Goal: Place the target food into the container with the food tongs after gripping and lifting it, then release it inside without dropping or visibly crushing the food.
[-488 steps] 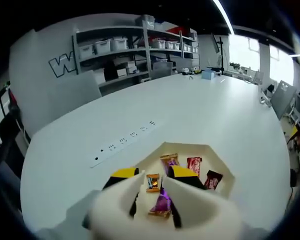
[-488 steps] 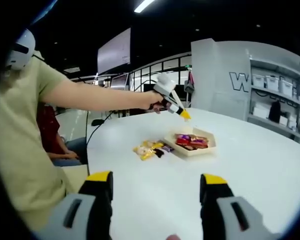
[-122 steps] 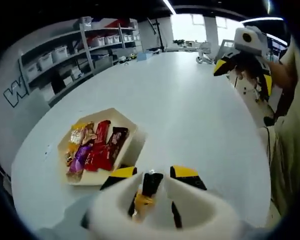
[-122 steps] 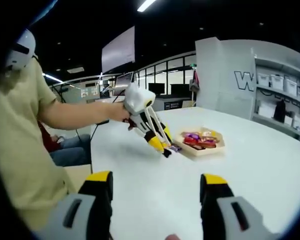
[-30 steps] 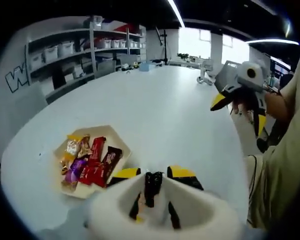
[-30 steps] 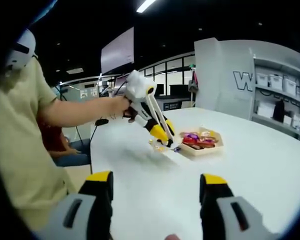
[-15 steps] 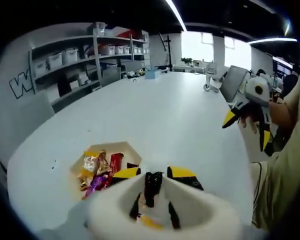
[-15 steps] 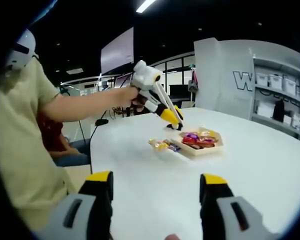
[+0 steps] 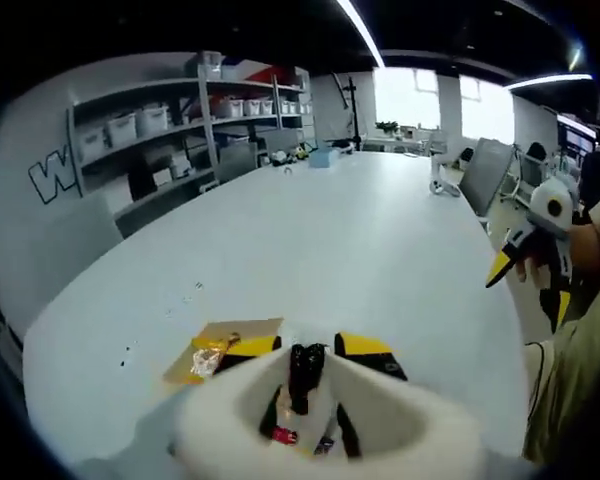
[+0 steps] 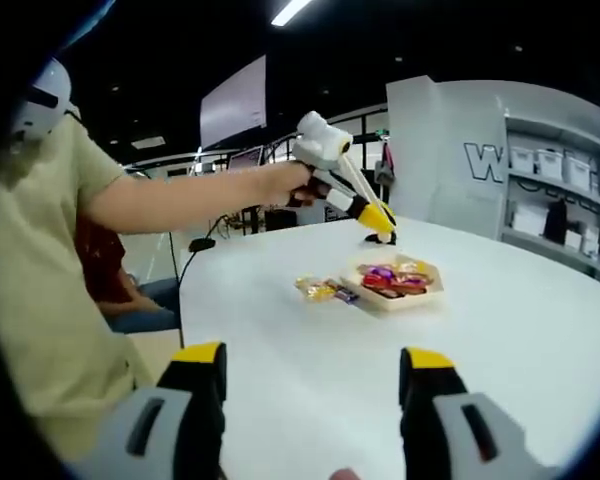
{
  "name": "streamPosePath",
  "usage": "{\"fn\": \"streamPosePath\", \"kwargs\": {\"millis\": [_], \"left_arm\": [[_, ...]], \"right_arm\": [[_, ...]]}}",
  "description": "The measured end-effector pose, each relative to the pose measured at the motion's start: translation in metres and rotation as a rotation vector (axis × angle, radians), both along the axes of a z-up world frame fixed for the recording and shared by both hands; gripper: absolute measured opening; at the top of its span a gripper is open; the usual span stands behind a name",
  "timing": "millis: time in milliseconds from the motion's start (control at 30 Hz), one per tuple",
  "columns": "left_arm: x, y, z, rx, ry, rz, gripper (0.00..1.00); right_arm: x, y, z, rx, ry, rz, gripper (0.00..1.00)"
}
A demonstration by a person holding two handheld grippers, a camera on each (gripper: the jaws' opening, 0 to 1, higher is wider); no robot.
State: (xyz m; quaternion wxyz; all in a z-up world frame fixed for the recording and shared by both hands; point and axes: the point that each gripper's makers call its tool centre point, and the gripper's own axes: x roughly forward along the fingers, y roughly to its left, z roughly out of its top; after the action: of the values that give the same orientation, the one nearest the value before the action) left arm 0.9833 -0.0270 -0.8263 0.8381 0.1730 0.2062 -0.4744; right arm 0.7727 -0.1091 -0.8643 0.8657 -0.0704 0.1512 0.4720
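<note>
In the left gripper view my left gripper [image 9: 307, 347] is shut on a dark wrapped candy bar [image 9: 304, 374] that stands upright between its yellow-tipped jaws. Just below and left of it lies the beige hexagonal tray [image 9: 238, 332], with a gold-wrapped candy [image 9: 208, 356] in it. The right gripper view shows the left gripper [image 10: 378, 217] held in the air above the far side of the tray [image 10: 421, 290], the dark candy bar [image 10: 389, 238] hanging from its tip. Several red, purple and gold candies fill the tray. My right gripper [image 10: 313, 372] stands open, low and near, holding nothing.
A few loose wrapped candies [image 10: 324, 291] lie on the white table [image 10: 540, 330] just left of the tray. A person's arm [image 10: 170, 200] reaches out with the left gripper. Shelves with bins [image 9: 170, 130] line the wall behind the table. The right gripper [image 9: 541, 247] shows at the table's edge.
The left gripper has lifted the dark candy bar off the loose pile and carried it up and over the tray. The right gripper has stayed still and open.
</note>
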Motion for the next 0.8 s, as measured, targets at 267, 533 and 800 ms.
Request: {"fn": "streamPosePath", "kwargs": {"millis": [267, 533, 800], "left_arm": [[0.02, -0.003, -0.005, 0.013, -0.006, 0.043, 0.2], [0.033, -0.005, -0.011, 0.021, -0.007, 0.072, 0.2], [0.046, -0.007, -0.017, 0.033, 0.006, 0.115, 0.24]], "right_arm": [[-0.001, -0.003, -0.002, 0.0, 0.004, -0.006, 0.68], [0.0, -0.007, -0.001, -0.004, 0.004, -0.013, 0.68], [0.0, -0.007, 0.0, -0.004, 0.004, -0.017, 0.68]]}}
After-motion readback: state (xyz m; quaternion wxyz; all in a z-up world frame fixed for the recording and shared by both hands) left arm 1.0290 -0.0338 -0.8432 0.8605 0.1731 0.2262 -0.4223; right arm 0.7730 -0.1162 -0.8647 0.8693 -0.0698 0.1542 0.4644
